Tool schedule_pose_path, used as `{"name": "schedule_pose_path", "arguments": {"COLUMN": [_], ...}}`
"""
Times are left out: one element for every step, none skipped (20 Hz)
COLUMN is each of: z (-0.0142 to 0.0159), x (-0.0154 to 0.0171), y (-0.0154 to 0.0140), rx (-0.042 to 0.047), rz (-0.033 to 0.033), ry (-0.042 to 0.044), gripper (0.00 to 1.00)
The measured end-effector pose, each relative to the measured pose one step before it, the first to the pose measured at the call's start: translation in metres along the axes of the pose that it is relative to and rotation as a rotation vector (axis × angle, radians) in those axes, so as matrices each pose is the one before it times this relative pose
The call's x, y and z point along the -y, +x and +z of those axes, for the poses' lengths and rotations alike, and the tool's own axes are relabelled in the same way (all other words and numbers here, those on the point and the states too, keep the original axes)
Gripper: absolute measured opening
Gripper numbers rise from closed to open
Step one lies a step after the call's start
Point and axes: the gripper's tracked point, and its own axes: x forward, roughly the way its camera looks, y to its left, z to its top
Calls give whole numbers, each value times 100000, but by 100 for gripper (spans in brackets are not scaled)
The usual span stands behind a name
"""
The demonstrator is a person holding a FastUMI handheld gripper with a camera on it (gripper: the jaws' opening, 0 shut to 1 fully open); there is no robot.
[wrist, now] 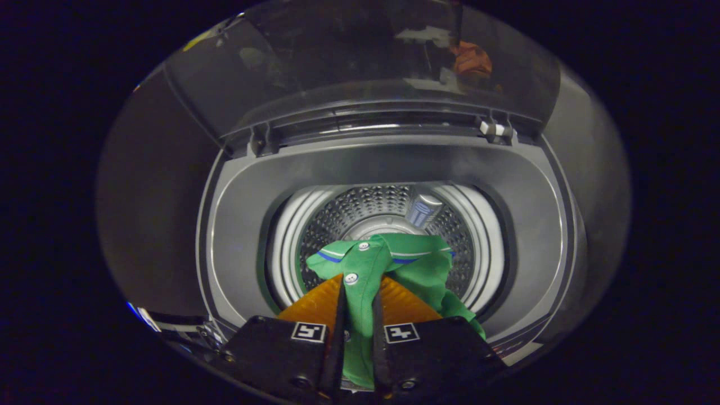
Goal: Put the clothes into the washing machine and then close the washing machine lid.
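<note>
The shirt (388,264) is bright green, with thin blue and white stripes along the collar edge and two small white buttons on the front band. The gripper (358,292) has its two fingers pressed on this green cloth. The washing machine (242,225) has a grey top, and its drum (388,208), at 12 o'clock from the shirt, is silver with a pattern of small holes. The lid (360,56) is dark and glossy.

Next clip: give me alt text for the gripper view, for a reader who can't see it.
The gripper is shut on a green polo shirt, holding it over the open drum of a top-loading washing machine. The shirt's collar and buttons hang just beyond the fingertips. The lid stands raised behind the drum.
</note>
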Motion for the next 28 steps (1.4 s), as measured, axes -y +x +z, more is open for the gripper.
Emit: {"name": "schedule_pose_path", "arguments": {"z": [126,257,543,441,381,465,81,232,255,459,555,366,492,540,504,505,573,660,669,648,690,742,705,711,776,560,757,609], "x": [69,415,231,300,220,122,-166,36,282,176,102,103,25,-23,78,134,16,49,112,119,127,116,59,39,-15,-3,-2,-29], "y": [-525,-619,-756,-687,-689,-897,-916,-786,-566,-642,-835,-577,-788,-718,-553,-652,-514,-399,-437,-386,-272,-278,-432,-307,-53,-46,29,74], "rx": [3294,3451,5119,3829,2848,2429,1535,1502,1952,2344,2363,1821,2385,2617,2105,2197,2133,1803,1793,2067,1902,2028,1527,1201,1166,792,1288,1001], "rz": [-469,-2107,-1582,-2185,-890,150,461,46,-397,-42,138,-3,254,-51,-373,-237,-249,120,-540,-216,-142,-145,-307,-36,515,150,162,-169], "ry": [-2411,-2513,-2678,-2397,-2879,-1452,-714,-73,-21,-28,5,51,583,617,-178,-161,-308,-719,-529,-523,15,305,291,305,274,233,-5,115], "gripper": [30,35,39,44,49,53,53,53,53,53,53,53,53,53,53,53,53,53,53,53,53,53,53,53,53,53,53,53]}}
